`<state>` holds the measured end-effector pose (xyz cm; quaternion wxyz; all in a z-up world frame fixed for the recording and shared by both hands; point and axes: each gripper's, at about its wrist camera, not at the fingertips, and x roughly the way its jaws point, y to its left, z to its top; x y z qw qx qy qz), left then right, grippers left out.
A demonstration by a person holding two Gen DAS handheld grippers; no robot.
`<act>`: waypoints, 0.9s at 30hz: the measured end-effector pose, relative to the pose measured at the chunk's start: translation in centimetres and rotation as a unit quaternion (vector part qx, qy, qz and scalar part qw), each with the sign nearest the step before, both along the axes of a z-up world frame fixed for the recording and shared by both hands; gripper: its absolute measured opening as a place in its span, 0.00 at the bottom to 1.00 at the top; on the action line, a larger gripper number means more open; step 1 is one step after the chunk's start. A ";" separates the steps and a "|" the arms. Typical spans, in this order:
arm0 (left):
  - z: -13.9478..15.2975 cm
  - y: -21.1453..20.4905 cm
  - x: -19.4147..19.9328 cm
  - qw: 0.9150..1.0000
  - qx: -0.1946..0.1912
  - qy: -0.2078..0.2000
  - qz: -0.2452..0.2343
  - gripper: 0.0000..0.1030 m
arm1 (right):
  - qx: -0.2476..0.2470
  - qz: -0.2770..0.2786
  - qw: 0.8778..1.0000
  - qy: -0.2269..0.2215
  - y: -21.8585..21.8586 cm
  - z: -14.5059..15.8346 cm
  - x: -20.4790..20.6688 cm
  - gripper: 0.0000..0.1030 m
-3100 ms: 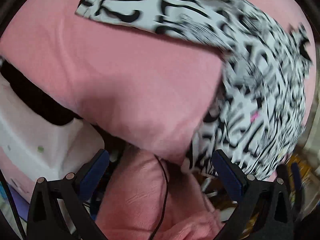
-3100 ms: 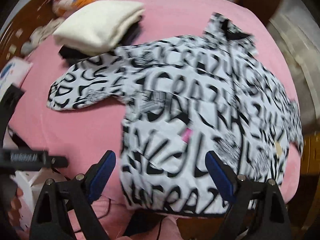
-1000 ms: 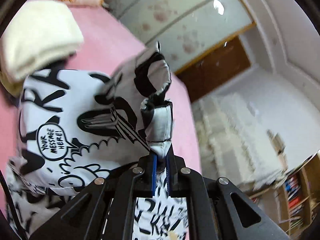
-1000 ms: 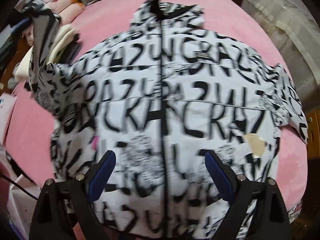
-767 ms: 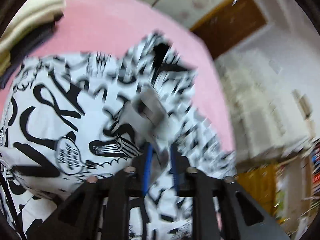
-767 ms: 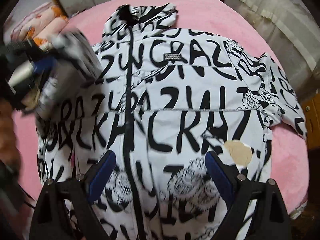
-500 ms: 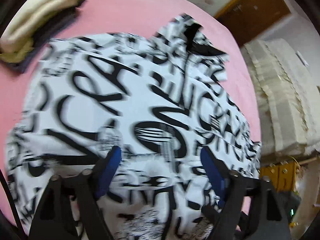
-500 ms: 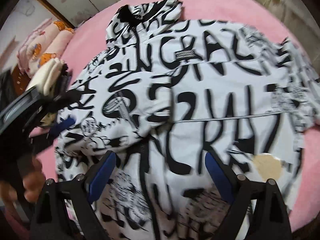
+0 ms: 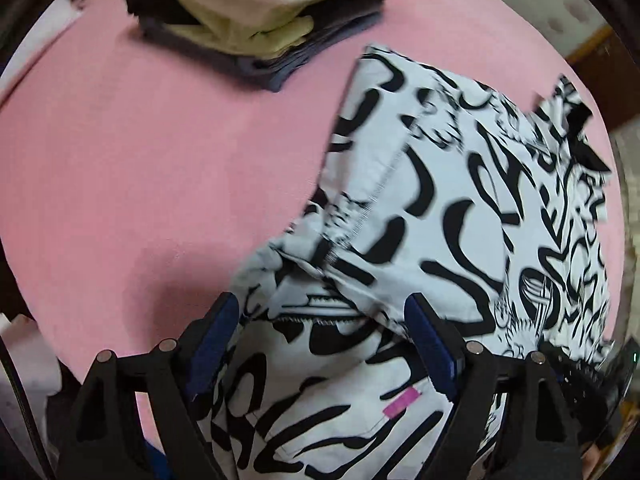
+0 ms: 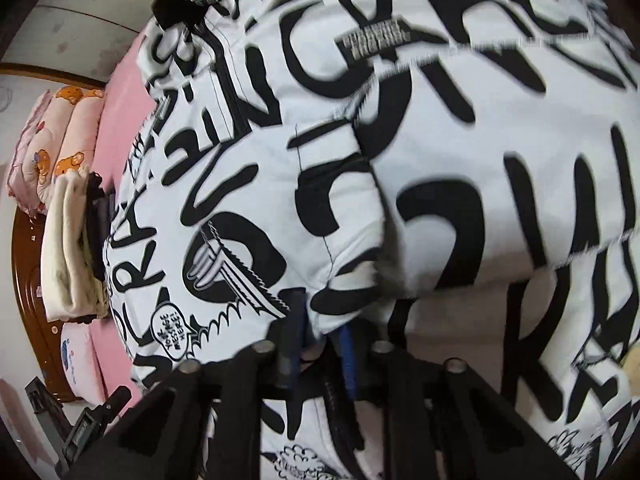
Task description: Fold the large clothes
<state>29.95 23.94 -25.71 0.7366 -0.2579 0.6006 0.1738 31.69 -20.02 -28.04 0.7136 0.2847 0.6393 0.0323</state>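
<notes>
So the main risk here is the sleeve that's folded across the jacket point(image 9: 460, 240) sliding back out. The fabric looks slick and puffy, and the right gripper point(image 10: 320, 336) has pinched only a small bit of the sleeve end, so any tug sideways could drag the whole fold open or pull the jacket off square on the pink bed point(image 9: 160, 180). The left side could also snag: those fingers sit right over the fabric, and a careless close would grab extra layers.

Left gripper point(image 9: 324, 340): fingers spread wide, nothing clamped. The jacket's lower edge and the folded sleeve lie between and just past the blue pads point(image 9: 216, 336), but they don't press on it. Off beyond the left finger is bare bed, and further out a stack of folded clothes point(image 9: 260, 8).

Right gripper: its jaws have just been closing and are now nearly together, with a fold of the sleeve caught between the pads point(image 10: 347, 356). The rest of the jacket fills everything ahead of the fingers, collar point(image 10: 176, 4) at the far end.
</notes>
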 end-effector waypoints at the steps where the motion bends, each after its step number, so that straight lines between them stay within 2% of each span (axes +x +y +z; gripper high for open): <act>1: -0.2 0.4 -0.1 1.000 -0.002 0.001 0.001 0.81 | -0.002 0.004 1.000 -0.017 -0.2 0.5 -0.1 0.07; 3: -0.8 0.9 0.0 1.000 0.002 0.010 -0.007 0.80 | -0.014 0.010 0.996 -0.090 -0.6 2.8 -0.2 0.06; 4: -0.8 0.9 -0.1 1.000 0.005 0.011 -0.014 0.77 | -0.038 0.022 0.991 -0.125 -0.6 4.4 -0.1 0.06; 7: -1.7 0.7 -0.1 0.999 0.012 0.019 -0.039 0.61 | -0.098 0.066 0.975 -0.187 0.0 7.0 0.8 0.06; 8: -2.1 0.7 -0.1 0.999 0.009 0.018 -0.043 0.52 | -0.102 0.075 0.973 -0.192 0.0 7.2 1.1 0.06; 11: -3.2 1.0 -0.5 0.999 0.016 0.028 -0.044 0.51 | -0.123 0.091 0.973 -0.173 0.4 5.8 2.5 0.06; 13: -3.7 1.4 -1.1 0.998 0.014 0.032 -0.043 0.51 | -0.141 0.091 0.974 -0.150 0.4 3.8 2.9 0.06; 15: -4.2 2.2 -2.0 0.999 0.010 0.035 -0.037 0.52 | -0.156 0.075 0.979 -0.106 0.0 1.4 3.4 0.07; 18: -4.4 2.5 -3.1 0.999 0.014 0.028 -0.041 0.51 | -0.170 0.036 0.981 -0.090 -0.3 0.1 3.1 0.09; 21: -2.7 2.4 -4.7 0.998 0.025 -0.009 -0.060 0.45 | -0.213 0.018 0.972 -0.095 0.5 1.7 2.5 0.15; 24: -0.3 2.4 -6.8 0.993 0.034 -0.047 -0.099 0.38 | -0.210 -0.017 0.967 -0.141 -0.1 4.7 1.2 0.21; 26: 0.9 1.9 -7.5 0.990 0.016 -0.066 -0.124 0.28 | -0.216 -0.019 0.963 -0.162 -0.2 6.5 0.3 0.33; 27: 1.4 1.7 -7.7 0.988 0.005 -0.071 -0.134 0.27 | -0.217 -0.014 0.962 -0.169 0.0 7.0 0.0 0.35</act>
